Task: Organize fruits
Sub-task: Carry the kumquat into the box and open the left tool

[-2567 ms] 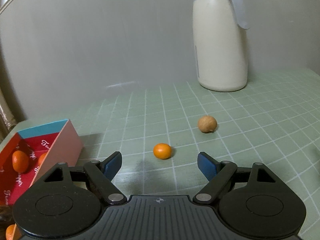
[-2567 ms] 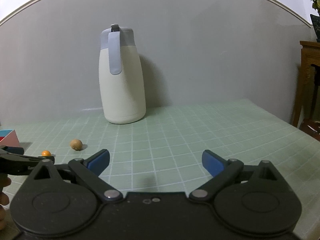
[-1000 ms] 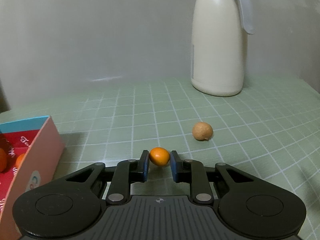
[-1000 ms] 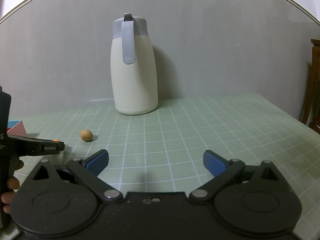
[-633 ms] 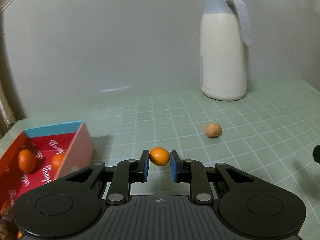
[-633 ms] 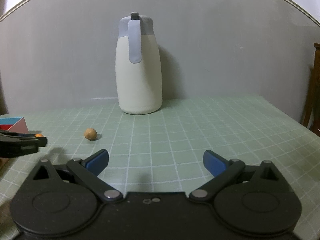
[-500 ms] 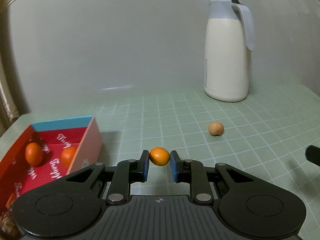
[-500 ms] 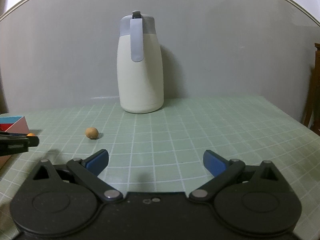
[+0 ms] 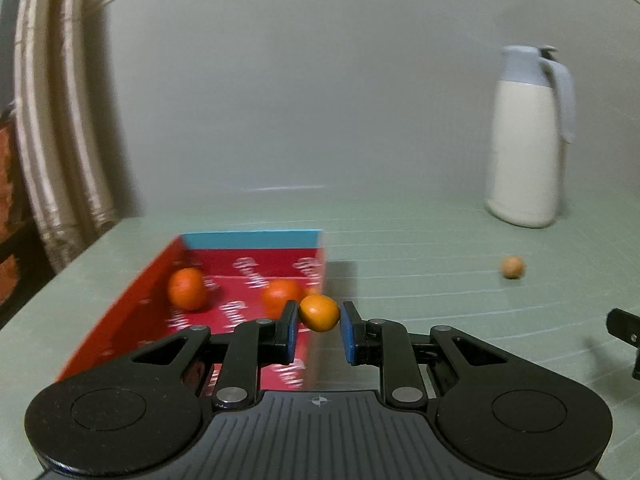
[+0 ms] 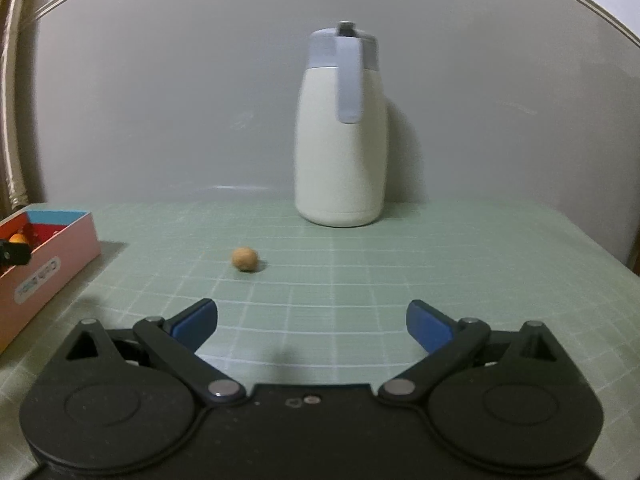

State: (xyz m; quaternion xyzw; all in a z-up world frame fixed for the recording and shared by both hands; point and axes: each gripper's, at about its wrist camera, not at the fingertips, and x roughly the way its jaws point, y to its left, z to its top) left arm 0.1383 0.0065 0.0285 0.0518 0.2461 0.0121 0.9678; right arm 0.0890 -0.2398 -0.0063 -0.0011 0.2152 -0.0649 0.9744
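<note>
The left gripper (image 9: 319,326) pinches a small round orange fruit (image 9: 319,312) between its blue pads, above the near right wall of the open red cardboard box (image 9: 120,316) with a blue far end. Two more orange fruits (image 9: 187,289) lie inside that box. White script runs over its red lining, too blurred to read; the label on its pink outer side is also illegible. Right of the box, well apart, a small tan round fruit (image 10: 244,258) sits on the green gridded mat (image 10: 360,280). Farther right stands a cream jug with a grey lid (image 10: 341,128). The right gripper (image 10: 312,320) is spread wide, holding nothing.
</note>
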